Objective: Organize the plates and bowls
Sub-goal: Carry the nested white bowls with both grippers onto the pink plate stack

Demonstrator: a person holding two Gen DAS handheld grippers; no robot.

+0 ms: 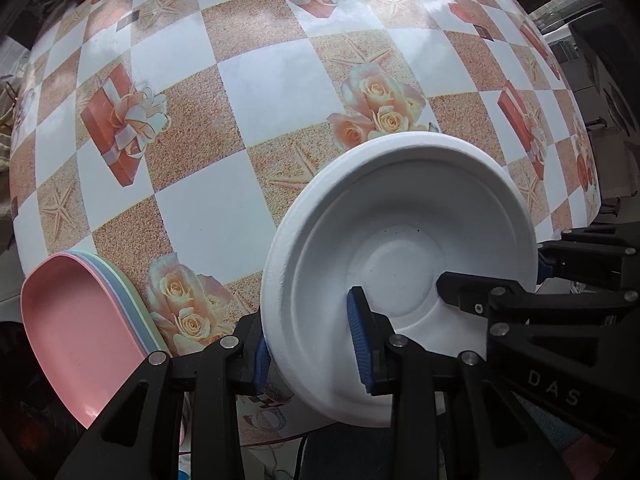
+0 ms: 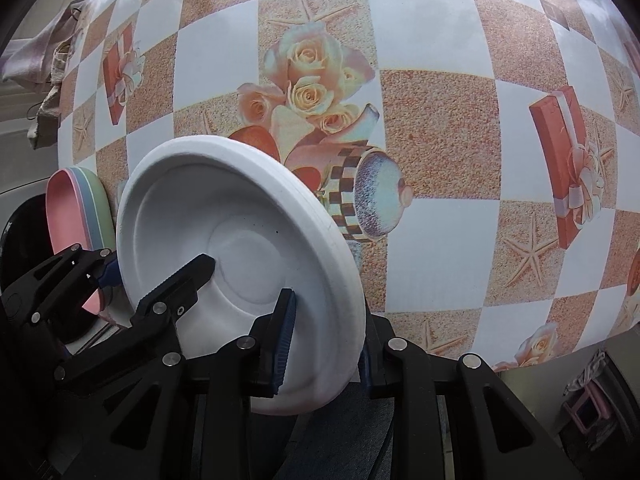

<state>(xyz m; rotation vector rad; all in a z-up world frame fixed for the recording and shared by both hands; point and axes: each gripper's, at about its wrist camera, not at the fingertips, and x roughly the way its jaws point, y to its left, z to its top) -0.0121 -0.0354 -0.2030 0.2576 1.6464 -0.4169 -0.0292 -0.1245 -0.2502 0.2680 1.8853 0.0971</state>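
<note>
A white bowl (image 1: 400, 256) is held tilted above the near edge of the table, its hollow side facing me. My left gripper (image 1: 310, 344) is shut on the bowl's rim, one blue pad inside and one outside. My right gripper (image 2: 326, 344) is shut on the opposite rim of the same white bowl (image 2: 240, 240). Each gripper shows in the other's view, the right gripper (image 1: 492, 292) and the left gripper (image 2: 148, 284). A stack of pastel plates (image 1: 88, 332), pink on top, lies at the table's near left edge; it also shows in the right wrist view (image 2: 76, 208).
The table (image 1: 280, 80) carries a checked cloth printed with roses, gift boxes and starfish. Crumpled fabric (image 2: 44, 64) hangs beyond the table's left edge. A pink item (image 2: 588, 412) sits low off the right side.
</note>
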